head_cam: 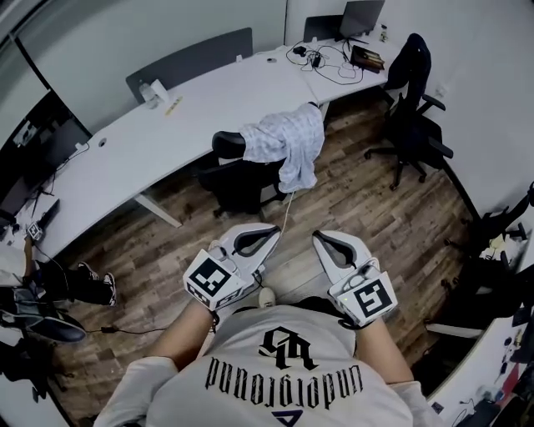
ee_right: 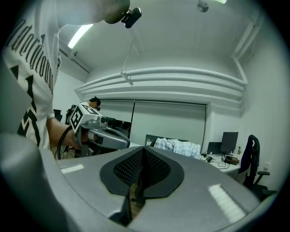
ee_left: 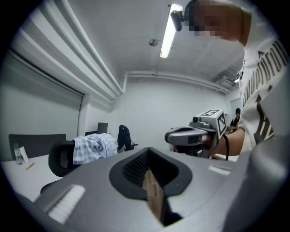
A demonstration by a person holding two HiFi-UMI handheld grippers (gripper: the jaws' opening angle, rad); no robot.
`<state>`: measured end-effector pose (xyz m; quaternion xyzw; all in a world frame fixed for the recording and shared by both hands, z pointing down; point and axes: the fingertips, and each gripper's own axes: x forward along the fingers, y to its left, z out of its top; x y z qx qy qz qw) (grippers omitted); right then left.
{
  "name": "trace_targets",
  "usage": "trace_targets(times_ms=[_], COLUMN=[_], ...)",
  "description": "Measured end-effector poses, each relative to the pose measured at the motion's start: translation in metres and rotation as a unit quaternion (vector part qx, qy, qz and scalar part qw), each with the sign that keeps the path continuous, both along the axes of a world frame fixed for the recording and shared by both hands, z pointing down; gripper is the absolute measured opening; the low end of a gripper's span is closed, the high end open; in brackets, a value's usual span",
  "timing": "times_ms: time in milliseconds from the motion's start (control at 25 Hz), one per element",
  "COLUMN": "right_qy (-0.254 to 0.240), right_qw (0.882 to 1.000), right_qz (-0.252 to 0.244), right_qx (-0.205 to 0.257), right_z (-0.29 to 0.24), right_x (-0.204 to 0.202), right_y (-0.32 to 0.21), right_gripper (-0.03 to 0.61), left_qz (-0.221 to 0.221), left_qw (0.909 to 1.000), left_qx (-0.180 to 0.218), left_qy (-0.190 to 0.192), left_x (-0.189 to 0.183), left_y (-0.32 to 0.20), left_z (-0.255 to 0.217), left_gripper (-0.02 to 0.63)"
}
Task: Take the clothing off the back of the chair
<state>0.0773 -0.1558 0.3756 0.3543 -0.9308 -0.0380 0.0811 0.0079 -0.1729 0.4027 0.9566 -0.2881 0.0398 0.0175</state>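
Note:
A pale blue-and-white checked garment [head_cam: 288, 142] hangs over the back of a black office chair [head_cam: 238, 177] beside the long white desk [head_cam: 167, 142]. The garment [ee_left: 94, 148] shows far off in the left gripper view and, as the garment [ee_right: 177, 147], in the right gripper view. My left gripper [head_cam: 269, 232] and right gripper [head_cam: 321, 238] are held side by side close to my chest, well short of the chair, both shut with nothing between the jaws. Each gripper sees the other: the right gripper [ee_left: 168, 136] and the left gripper [ee_right: 124, 143].
A second black chair [head_cam: 409, 100] with dark clothing stands at the right. A monitor [head_cam: 360, 17] and cables lie on the desk's far end. A white cable [head_cam: 284, 218] runs over the wood floor [head_cam: 359, 208] between me and the chair. Shoes [head_cam: 92, 288] lie at the left.

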Motion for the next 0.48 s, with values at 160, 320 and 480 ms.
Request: trace_targets(times_ms=[160, 320, 480], right_qy=[-0.002, -0.003, -0.003], right_qw=[1.0, 1.0, 1.0], right_qz=[-0.003, -0.01, -0.025], right_qx=[0.002, 0.006, 0.017], right_z=[-0.003, -0.001, -0.002], right_x=[-0.004, -0.004, -0.007], right_y=[-0.024, -0.05, -0.08], right_gripper=[0.005, 0.006, 0.006], left_qz=[-0.011, -0.025, -0.043], left_qw=[0.9999, 0.9996, 0.9989], left_qx=[-0.007, -0.013, -0.011], left_qy=[0.0, -0.01, -0.016], left_x=[-0.014, -0.018, -0.024], left_y=[-0.018, -0.038, -0.063], left_z=[0.0, 0.007, 0.007], left_gripper=[0.052, 0.052, 0.053])
